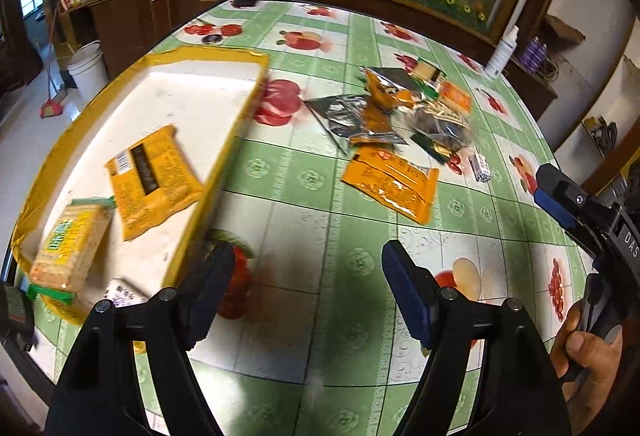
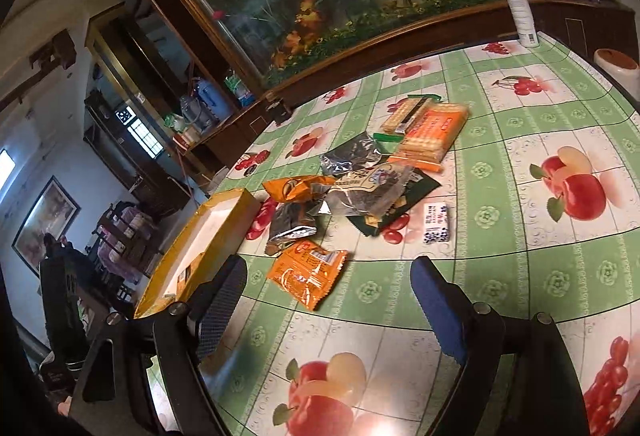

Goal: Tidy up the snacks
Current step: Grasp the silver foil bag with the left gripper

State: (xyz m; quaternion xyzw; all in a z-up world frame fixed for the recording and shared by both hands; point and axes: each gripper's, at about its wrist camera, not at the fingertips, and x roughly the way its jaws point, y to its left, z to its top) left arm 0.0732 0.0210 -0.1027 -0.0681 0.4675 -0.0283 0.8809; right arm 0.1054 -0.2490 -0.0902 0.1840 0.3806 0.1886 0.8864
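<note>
Both claws, left claw [image 1: 306,290] and right claw [image 2: 334,300], spread empty; pinch the flat orange foil snack packet [image 2: 307,275] by its edge, then lift toward the yellow-rimmed tray [image 1: 224,160].

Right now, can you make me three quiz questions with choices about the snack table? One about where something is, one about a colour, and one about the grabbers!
1. Where is the green-wrapped cracker pack?
A. inside the yellow tray
B. beside the spray bottle
C. on the floor

2. What colour is the snack packet lying nearest the right gripper?
A. blue
B. orange
C. pink

3. How are the left gripper and the right one?
A. both open and holding nothing
B. both shut on packets
C. one holds the bottle

Answers: 1 A, the pack lies on the tray's white floor. 2 B, its wrapper is orange. 3 A, only tablecloth shows between each pair of fingers.
</note>
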